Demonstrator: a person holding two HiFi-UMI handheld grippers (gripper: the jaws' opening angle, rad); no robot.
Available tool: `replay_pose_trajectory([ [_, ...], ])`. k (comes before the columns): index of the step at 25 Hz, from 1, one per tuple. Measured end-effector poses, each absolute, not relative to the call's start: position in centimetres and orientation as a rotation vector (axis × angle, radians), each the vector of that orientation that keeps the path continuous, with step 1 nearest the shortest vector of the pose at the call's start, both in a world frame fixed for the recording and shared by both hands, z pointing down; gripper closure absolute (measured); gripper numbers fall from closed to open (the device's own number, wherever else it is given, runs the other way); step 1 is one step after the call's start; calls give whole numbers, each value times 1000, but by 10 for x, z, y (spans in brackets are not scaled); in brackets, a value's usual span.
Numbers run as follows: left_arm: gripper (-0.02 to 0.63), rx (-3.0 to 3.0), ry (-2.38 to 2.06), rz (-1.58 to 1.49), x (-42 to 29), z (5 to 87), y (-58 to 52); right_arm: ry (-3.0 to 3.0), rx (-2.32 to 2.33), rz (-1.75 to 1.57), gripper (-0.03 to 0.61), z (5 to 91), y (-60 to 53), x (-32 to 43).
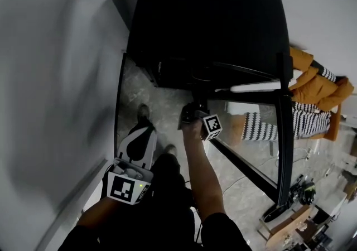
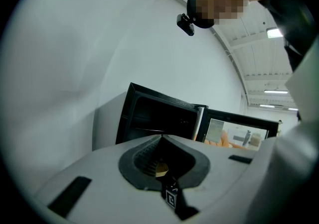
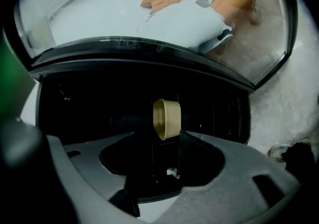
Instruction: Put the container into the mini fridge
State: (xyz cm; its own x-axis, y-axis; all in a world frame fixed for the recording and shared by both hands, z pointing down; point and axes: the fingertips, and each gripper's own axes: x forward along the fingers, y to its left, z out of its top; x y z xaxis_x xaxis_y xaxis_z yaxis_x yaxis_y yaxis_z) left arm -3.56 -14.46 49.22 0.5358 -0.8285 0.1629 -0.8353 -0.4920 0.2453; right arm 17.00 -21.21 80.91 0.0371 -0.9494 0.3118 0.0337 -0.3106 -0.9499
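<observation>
The black mini fridge [image 1: 212,21] stands against the wall with its glass door [image 1: 281,133] swung wide open. My right gripper [image 1: 189,111] reaches into the opening. In the right gripper view the small tan container [image 3: 167,117] sits inside the dark fridge interior [image 3: 99,103], right at the tips of my right gripper [image 3: 166,136]. Its jaws stand wide, and I see no pad pressing on it. My left gripper [image 1: 146,128] hangs low in front of the fridge [image 2: 154,113], its jaws together with nothing between them.
A white wall runs along the left. The open door [image 3: 149,49] juts out on the right. An orange sofa with striped cushions [image 1: 318,85] lies beyond it. My shoes [image 1: 143,111] stand on the marbled floor, and cables and small items [image 1: 304,191] lie at lower right.
</observation>
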Motion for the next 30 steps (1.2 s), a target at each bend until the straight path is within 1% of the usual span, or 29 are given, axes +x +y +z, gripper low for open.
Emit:
replay_pose_trajectory([
  [8, 609, 2448, -1415, 32, -35, 466, -110, 1079, -1436, -1470, 476, 761, -178, 156],
  [11, 609, 2459, -1432, 19, -32, 453, -98, 1131, -1438, -1519, 560, 744, -163, 146],
  [12, 609, 2461, -1435, 16, -31, 448, -93, 1150, -1428, -1535, 570, 737, -157, 142],
  [22, 609, 2465, -1487, -18, -16, 401, -25, 1258, -1355, -1660, 577, 672, -91, 125],
  [30, 609, 2419, -1558, 10, -18, 374, 24, 1355, -1342, -1684, 577, 622, -38, 126],
])
